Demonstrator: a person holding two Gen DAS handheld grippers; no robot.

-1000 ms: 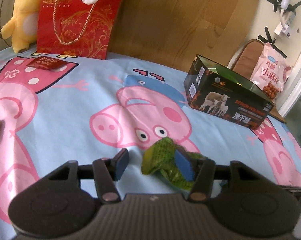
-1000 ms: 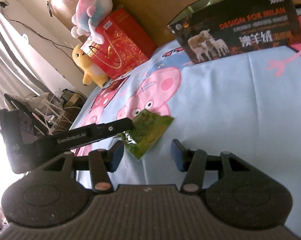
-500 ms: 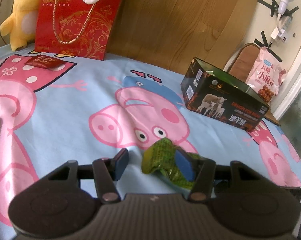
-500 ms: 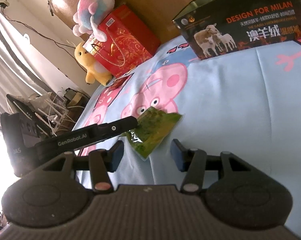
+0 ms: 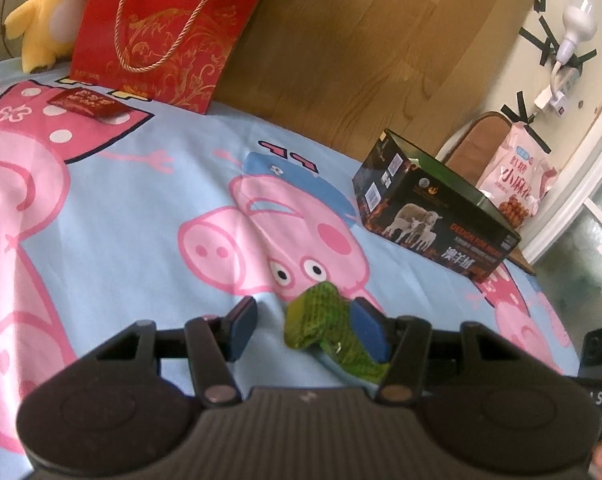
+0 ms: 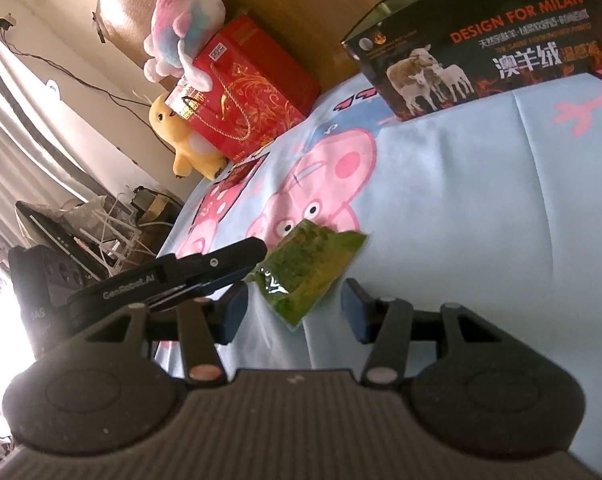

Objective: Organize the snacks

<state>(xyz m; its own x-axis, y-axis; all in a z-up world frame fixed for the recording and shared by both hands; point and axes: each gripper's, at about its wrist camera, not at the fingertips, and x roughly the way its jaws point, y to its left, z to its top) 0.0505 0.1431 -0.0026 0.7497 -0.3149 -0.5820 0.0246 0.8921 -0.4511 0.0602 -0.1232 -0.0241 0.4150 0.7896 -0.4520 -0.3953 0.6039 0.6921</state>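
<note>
Bed sheet (image 5: 149, 216): light blue with big pink cartoon pigs; it serves as the work surface, and everything in play rests on it.

Headboard (image 5: 341, 52): brown wood along the far edge; the gift bag and toys lean against it, out of the way.

Gift bag (image 5: 161, 36): red with gold scrollwork and rope handles, upright at the far left. Its top line is cut off and too small to read surely.

Black box (image 5: 433, 216): open-topped, standing on the sheet at the far right, probably the place where snacks are gathered. In the right view its side reads "DESIGN FOR MILAN", beside three sheep and white Chinese characters.

Pink bag (image 5: 519, 176): a snack pack behind the box, off the bed, with red Chinese lettering.

Yellow toy (image 5: 41, 20): a plush sitting beside the gift bag.

Left gripper (image 5: 307, 326): jaws parted, low over the sheet. The packet lies against the inner face of its right pad; whether it is pinched I cannot tell, as the other pad stands clear. "GenRobot.AI" shows on its finger in the right view.

Right gripper (image 6: 295, 314): jaws apart, nothing between them, waiting just short of the packet's near corner.

Green packet (image 6: 307, 266): the snack in hand, crinkled, on the sheet near the pig's snout, well apart from the box.

Red sachet (image 5: 87, 104): small, flat, near the gift bag, not yet gathered.
</note>
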